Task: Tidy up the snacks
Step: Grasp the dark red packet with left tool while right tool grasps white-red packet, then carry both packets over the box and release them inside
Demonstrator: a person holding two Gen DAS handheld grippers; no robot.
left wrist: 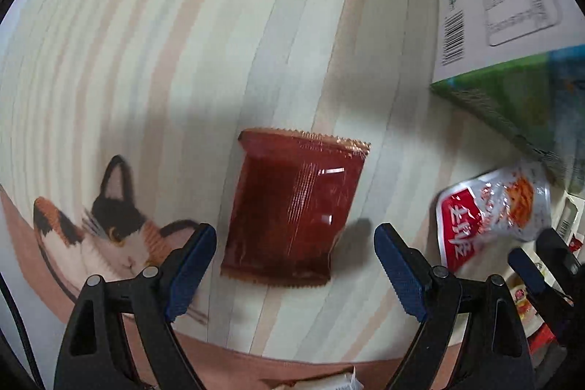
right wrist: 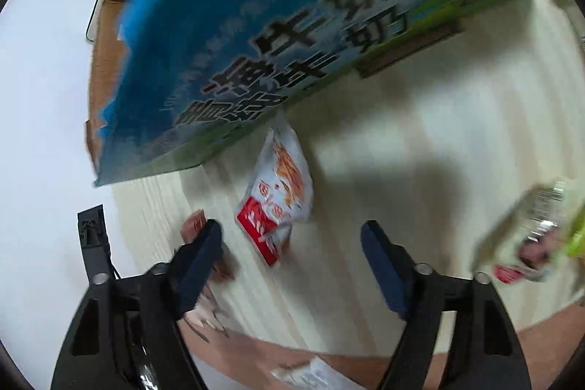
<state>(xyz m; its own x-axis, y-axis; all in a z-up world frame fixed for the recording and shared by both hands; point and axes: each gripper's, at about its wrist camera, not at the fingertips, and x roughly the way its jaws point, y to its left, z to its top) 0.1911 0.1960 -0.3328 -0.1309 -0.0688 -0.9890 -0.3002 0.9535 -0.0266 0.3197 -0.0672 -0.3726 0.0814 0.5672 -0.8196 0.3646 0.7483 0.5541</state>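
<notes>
left gripper (left wrist: pixel 295 265) open over red packet (left wrist: pixel 294 207), striped mat (left wrist: pixel 146 61)

the left gripper (left wrist: pixel 294 258) hangs with its jaws wide apart over a dark red snack packet (left wrist: pixel 294 207) lying flat on the striped cloth (left wrist: pixel 182 42), the packet between the blue pads (left wrist: pixel 190 273). a printed cat (left wrist: pixel 106 225) lies to its left. right of it sit a white-and-red pouch (left wrist: pixel 490 211) and a green-and-white carton (left wrist: pixel 504 24).
</notes>
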